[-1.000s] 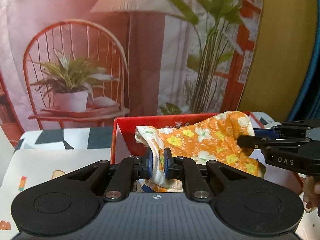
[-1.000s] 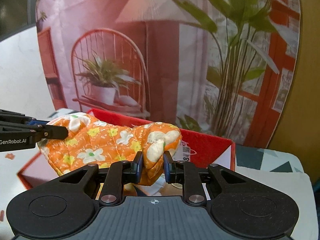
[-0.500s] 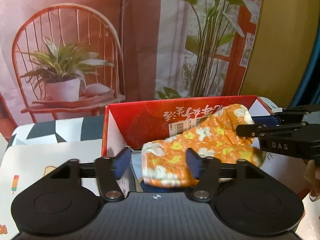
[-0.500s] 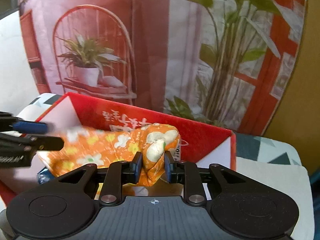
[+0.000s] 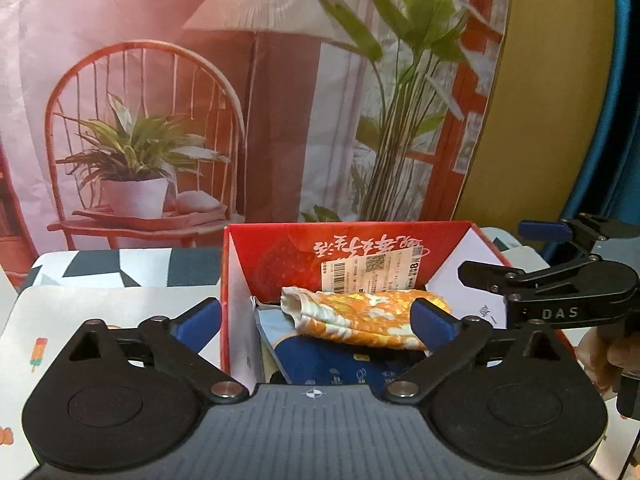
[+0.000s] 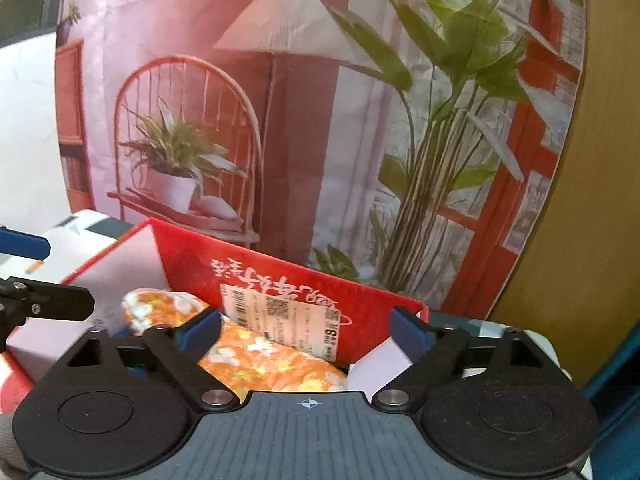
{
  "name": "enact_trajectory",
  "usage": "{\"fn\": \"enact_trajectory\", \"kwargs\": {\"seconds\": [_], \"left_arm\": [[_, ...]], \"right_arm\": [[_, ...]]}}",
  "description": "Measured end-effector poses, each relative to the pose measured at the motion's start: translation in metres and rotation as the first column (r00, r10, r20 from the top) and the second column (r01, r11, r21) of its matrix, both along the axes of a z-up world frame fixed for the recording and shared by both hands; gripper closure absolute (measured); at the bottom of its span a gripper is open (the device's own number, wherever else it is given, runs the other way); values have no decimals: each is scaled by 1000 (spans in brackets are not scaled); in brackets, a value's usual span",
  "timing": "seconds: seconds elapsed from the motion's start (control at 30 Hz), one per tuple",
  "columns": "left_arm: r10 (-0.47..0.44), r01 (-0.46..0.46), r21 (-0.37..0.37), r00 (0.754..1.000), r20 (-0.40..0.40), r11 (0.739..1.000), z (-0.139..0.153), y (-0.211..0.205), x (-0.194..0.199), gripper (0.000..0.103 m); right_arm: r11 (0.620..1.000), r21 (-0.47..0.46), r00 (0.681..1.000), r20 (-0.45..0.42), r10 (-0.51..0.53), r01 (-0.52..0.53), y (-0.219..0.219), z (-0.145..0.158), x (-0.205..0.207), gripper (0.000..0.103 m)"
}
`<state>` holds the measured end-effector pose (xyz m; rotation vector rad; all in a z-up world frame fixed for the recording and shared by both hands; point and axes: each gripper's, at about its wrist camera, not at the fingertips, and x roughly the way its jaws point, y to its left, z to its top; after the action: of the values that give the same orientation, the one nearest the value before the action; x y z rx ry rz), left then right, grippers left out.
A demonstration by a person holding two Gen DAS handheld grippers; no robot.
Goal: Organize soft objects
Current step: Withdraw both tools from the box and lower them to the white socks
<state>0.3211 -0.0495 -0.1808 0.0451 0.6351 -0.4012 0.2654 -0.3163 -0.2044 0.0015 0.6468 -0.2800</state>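
orange floral cloth (image 5: pixel 360 314) lies in red box (image 5: pixel 276 256) on blue item (image 5: pixel 340 364) | left gripper (image 5: pixel 316 320) and right gripper (image 6: pixel 306 330) jaws wide, empty | this placement looks done

The near end of the orange floral cloth (image 6: pixel 260 360) drops out of sight behind the right tongs' (image 6: pixel 306 330) black body, and its far end is partly covered by the left finger pad (image 6: pixel 202 330). In the left wrist view the right pad (image 5: pixel 434 318) of the left tongs (image 5: pixel 316 316) hides the cloth's right end. The blue fabric (image 5: pixel 344 364) beneath it is cut off by the tongs' body, so its shape cannot be told. The red box's (image 5: pixel 280 264) floor is hidden by its contents. The white label's (image 5: pixel 372 270) print is too small to read. The person's hand (image 5: pixel 604 356) is cropped by the picture's edge.
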Motion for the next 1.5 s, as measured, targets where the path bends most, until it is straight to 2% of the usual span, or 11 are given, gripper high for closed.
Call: {"fn": "enact_trajectory", "kwargs": {"seconds": [0.13, 0.4, 0.6, 0.73, 0.9, 1.17, 1.3, 1.4, 1.5], "left_arm": [[22, -22, 2, 1000, 20, 1000, 6, 8, -27, 0], [42, -41, -11, 998, 55, 999, 7, 36, -95, 0], [62, -63, -51, 998, -23, 997, -17, 59, -139, 0], [72, -74, -48, 997, -31, 996, -34, 66, -166, 0], [65, -68, -39, 995, -69, 997, -55, 71, -188, 0], [114, -124, -65, 985, -131, 990, -88, 88, -196, 14], [139, -156, -85, 975, -175, 984, -102, 93, -193, 22], [135, -152, -71, 971, -199, 986, -110, 90, -193, 25], [129, -144, -63, 971, -199, 988, -113, 87, -192, 26]], "right_arm": [[1000, 17, 999, 40, -3, 2, 11, 10, -23, 0], [995, 101, 993, 119, 4, -16, 34, 17, -84, 0], [991, 125, 988, 153, 29, -49, 63, 7, -133, 0], [986, 154, 987, 156, 41, -66, 81, -6, -165, 0], [985, 160, 991, 123, 52, -71, 102, -25, -206, 1], [979, 201, 999, 45, 12, -21, 107, -49, -258, 3], [974, 227, 1000, -22, -17, 21, 100, -64, -270, 15], [974, 216, 995, -86, -56, 73, 95, -76, -275, 26], [963, 245, 992, -95, -87, 108, 87, -87, -279, 31]]}}
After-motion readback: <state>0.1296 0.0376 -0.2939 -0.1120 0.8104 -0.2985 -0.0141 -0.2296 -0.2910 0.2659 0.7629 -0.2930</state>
